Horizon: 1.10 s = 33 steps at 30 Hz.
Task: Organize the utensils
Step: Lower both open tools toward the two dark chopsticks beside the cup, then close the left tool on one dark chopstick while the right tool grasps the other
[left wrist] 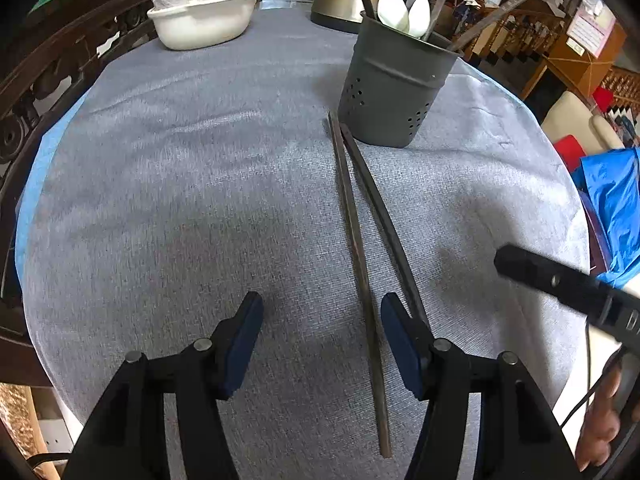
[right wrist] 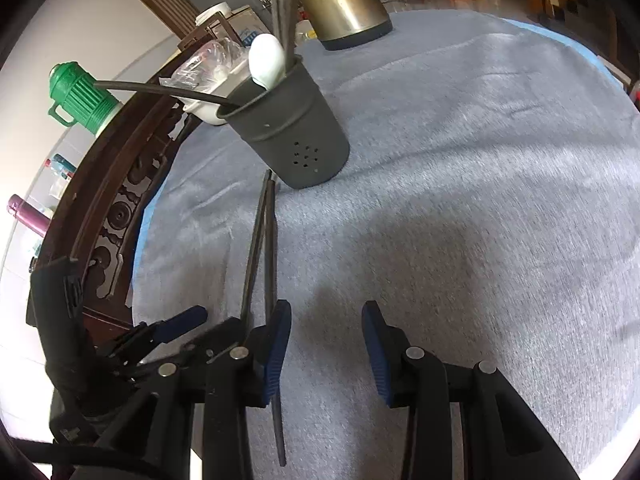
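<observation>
Chopsticks (left wrist: 362, 264), two dark ones, are lying flat on the grey tablecloth (left wrist: 180, 200), side by side, their far ends nearly touching the foot of the grey utensil holder (left wrist: 394, 92) and their near ends running back toward the grippers. The holder is standing upright on the cloth, holes punched low in its wall, and it is already carrying white spoons (left wrist: 404, 14) and several long sticks leaning out over its rim. The left gripper (left wrist: 322, 344) is hovering low over the cloth with its blue-padded fingers (left wrist: 244, 344) spread wide; one chopstick is passing between them, the other is disappearing behind the right-hand finger, and neither looks pinched. The right gripper (right wrist: 326, 350) is hanging just beside it, likewise spread apart and gripping nothing, with the chopsticks running past the outside of its left finger.

Further back on the table a brass-coloured kettle (right wrist: 342, 4) is sitting on a dark base, and a white dish (left wrist: 204, 24) with a crumpled clear plastic bag in it is resting near the edge. A blue sheet is peeking out from under the grey cloth along the rim. A carved dark wooden chair back (right wrist: 116, 208) is curving around one side, with a green jug (right wrist: 78, 94) behind it, and wooden furniture is crowding the room beyond.
</observation>
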Motion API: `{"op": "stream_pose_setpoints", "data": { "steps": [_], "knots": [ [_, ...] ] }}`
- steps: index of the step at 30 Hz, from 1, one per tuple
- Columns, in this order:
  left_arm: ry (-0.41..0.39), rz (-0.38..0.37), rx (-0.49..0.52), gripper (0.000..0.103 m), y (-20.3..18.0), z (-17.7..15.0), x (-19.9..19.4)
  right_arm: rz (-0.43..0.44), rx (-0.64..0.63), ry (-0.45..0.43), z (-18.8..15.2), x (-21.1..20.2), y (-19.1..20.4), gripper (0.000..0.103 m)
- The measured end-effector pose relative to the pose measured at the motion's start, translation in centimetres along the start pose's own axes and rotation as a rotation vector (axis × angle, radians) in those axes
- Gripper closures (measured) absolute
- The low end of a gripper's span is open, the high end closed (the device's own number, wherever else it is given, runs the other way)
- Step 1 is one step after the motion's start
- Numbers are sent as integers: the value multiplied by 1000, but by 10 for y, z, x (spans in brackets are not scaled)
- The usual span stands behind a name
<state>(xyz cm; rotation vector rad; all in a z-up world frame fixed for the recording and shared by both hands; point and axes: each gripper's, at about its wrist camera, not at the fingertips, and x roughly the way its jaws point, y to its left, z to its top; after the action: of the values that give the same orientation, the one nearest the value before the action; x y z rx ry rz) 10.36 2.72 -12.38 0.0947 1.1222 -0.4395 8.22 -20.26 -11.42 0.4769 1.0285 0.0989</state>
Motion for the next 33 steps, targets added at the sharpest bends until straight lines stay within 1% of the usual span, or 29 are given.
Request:
{"op": "stream_pose_setpoints", "data": {
  "steps": [3, 5, 6, 11, 12, 15, 18, 19, 20, 21, 23, 27, 30, 33],
  "knots": [
    [-12, 5, 10, 51, 4, -3, -2, 9, -25, -10, 9, 1, 10, 63],
    [-15, 6, 3, 59, 9, -3, -3, 10, -45, -10, 15, 5, 17, 63],
    [-15, 4, 0, 60, 10, -4, -3, 13, -53, -6, 18, 7, 20, 64],
    [-9, -23, -25, 60, 19, -8, -8, 48, -83, 32, 35, 30, 38, 65],
    [-13, -27, -25, 60, 21, -10, -8, 53, -87, 38, 37, 34, 40, 69],
    [-20, -36, -23, 60, 22, -13, -10, 35, -121, 62, 41, 51, 51, 75],
    [-15, -49, -34, 60, 25, -12, -11, 20, -124, 87, 42, 68, 56, 81],
    [-13, -51, -35, 60, 25, -12, -10, 13, -126, 91, 42, 72, 56, 84],
    [-12, -52, -35, 60, 26, -11, -10, -11, -129, 97, 42, 77, 57, 89],
    [-10, -54, -34, 60, 26, -11, -10, -24, -130, 101, 41, 80, 57, 92],
    [-5, -59, -33, 60, 27, -9, -10, -37, -131, 99, 39, 82, 57, 96],
    [14, -66, -41, 60, 30, -3, -8, -66, -131, 91, 37, 78, 51, 96],
    [29, -68, -48, 62, 31, 5, -6, -71, -115, 99, 31, 70, 40, 96],
    [24, -70, -35, 64, 26, 14, -6, -72, -79, 95, 25, 57, 23, 96]
  ]
}}
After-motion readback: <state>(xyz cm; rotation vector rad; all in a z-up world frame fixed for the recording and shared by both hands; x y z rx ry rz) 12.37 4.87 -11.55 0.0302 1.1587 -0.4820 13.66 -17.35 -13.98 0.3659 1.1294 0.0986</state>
